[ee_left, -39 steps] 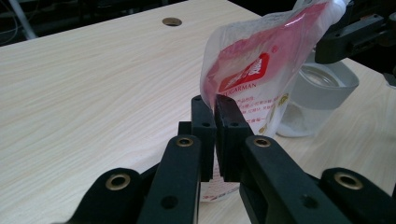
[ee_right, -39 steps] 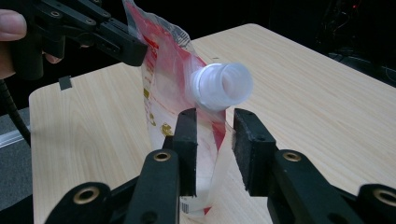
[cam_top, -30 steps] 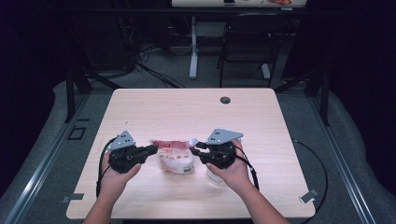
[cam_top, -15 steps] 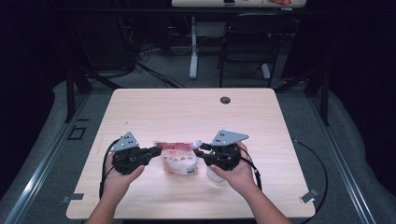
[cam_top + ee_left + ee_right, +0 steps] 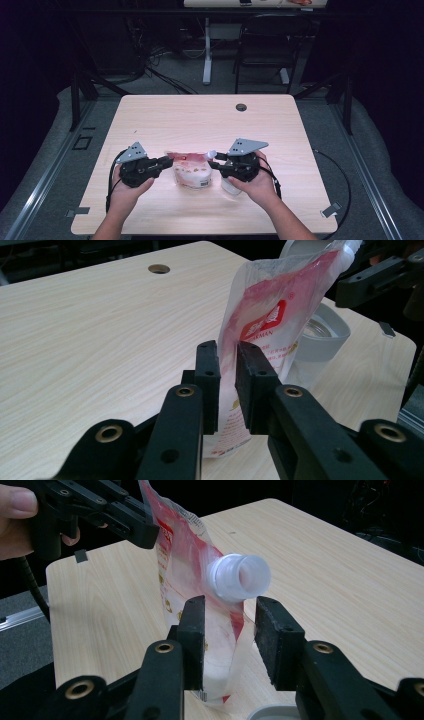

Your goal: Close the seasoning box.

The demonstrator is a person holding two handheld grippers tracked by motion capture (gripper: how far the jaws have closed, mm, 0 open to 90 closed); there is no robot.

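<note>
Since the earlier frame our right gripper (image 5: 216, 163) has been spreading its jaws, now apart beside the pouch's (image 5: 191, 171) white spout (image 5: 239, 577). Our left gripper (image 5: 169, 160) has eased slightly yet pinches the pouch's edge, holding it upright on the table (image 5: 200, 120). Both hands reach inward, level, near the front edge.
</note>
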